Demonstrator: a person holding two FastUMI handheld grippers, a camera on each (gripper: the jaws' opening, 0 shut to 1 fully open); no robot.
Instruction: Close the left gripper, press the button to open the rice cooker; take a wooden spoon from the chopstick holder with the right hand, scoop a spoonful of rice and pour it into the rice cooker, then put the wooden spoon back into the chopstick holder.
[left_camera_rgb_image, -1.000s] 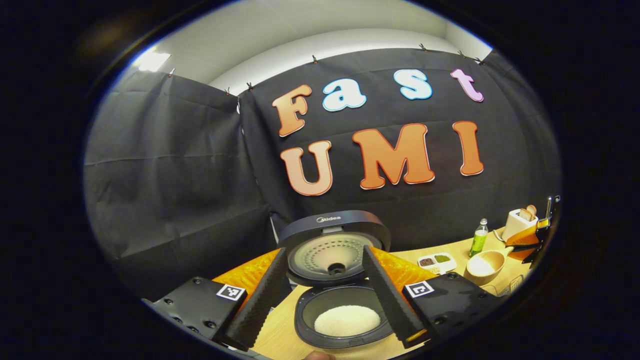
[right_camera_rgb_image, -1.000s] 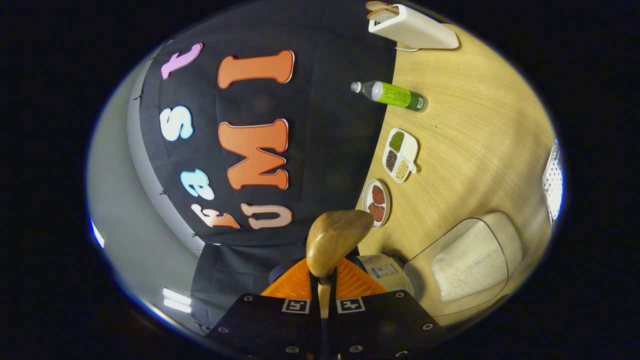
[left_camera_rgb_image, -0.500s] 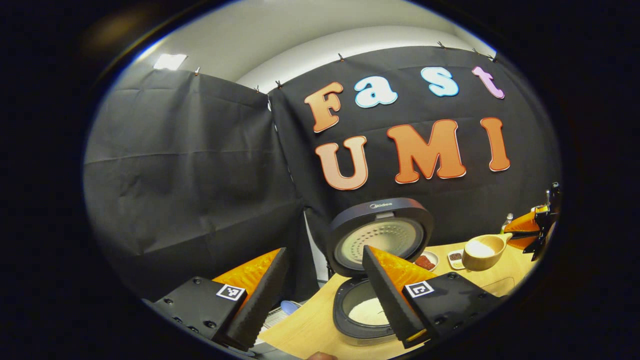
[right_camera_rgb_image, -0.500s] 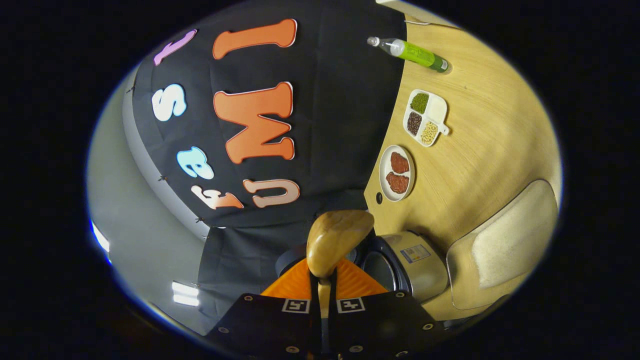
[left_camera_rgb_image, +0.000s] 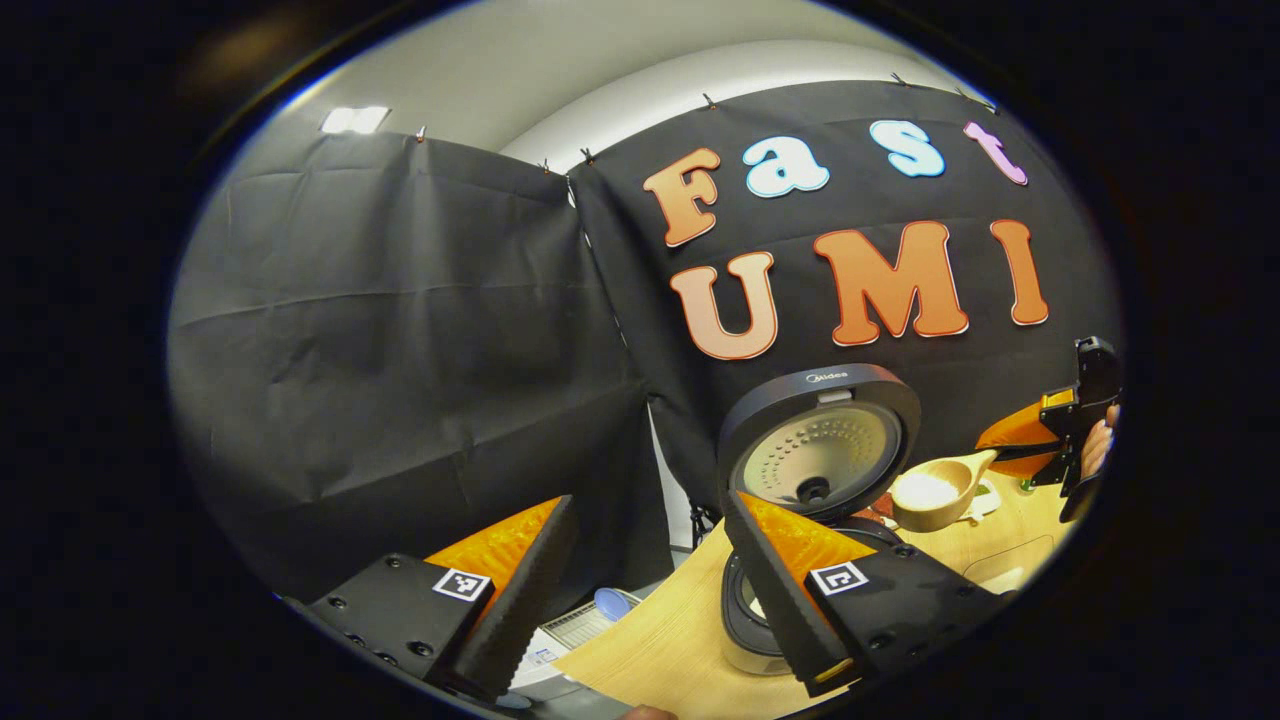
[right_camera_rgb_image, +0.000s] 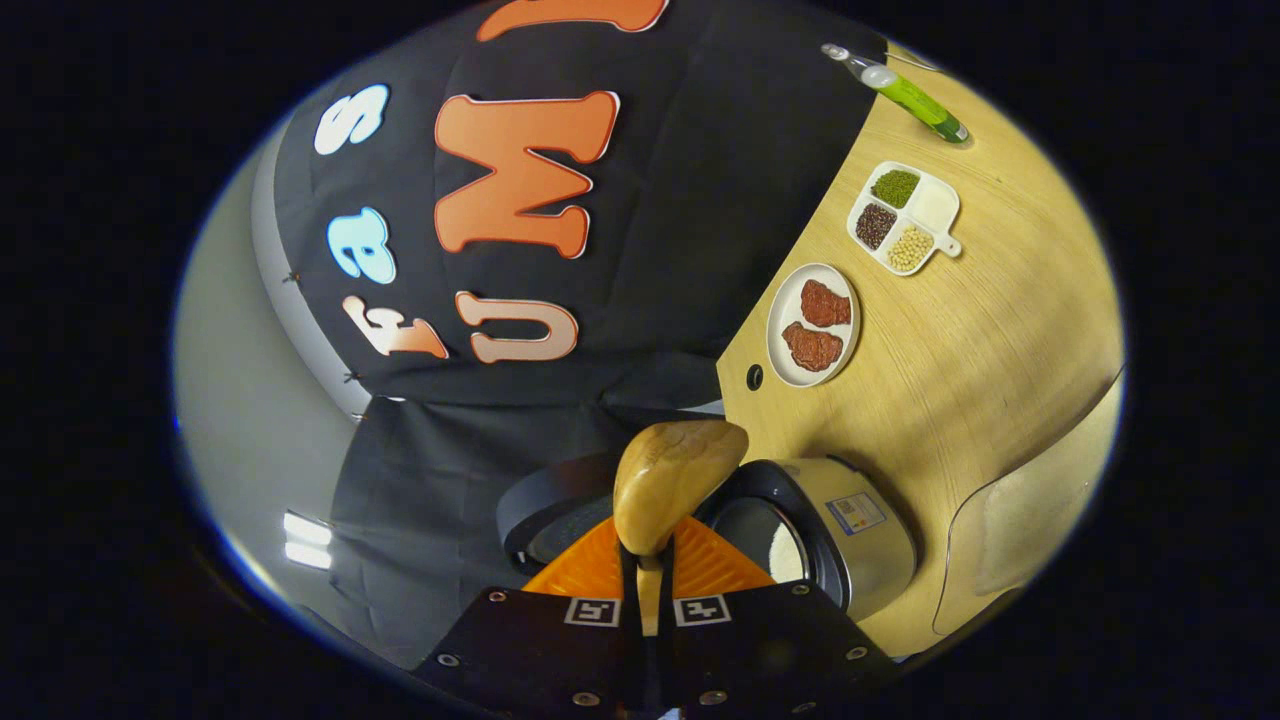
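Rice cooker (left_camera_rgb_image: 815, 470) sits on the desk (left_camera_rgb_image: 660, 640) with its lid flipped up, just past the left tool (left_camera_rgb_image: 650, 590), whose fingers are spread wide with nothing between them. Right tool (right_camera_rgb_image: 648, 570) is clamped tight on the wooden spoon (right_camera_rgb_image: 670, 480) handle, bowl sticking out ahead, loaded with rice and hovering beside the cooker's lid in the left gripper view.

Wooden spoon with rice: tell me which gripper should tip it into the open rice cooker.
Right. The right gripper is shut on the wooden spoon, loaded with white rice beside the dark open rice cooker. The left gripper is open, holding nothing.
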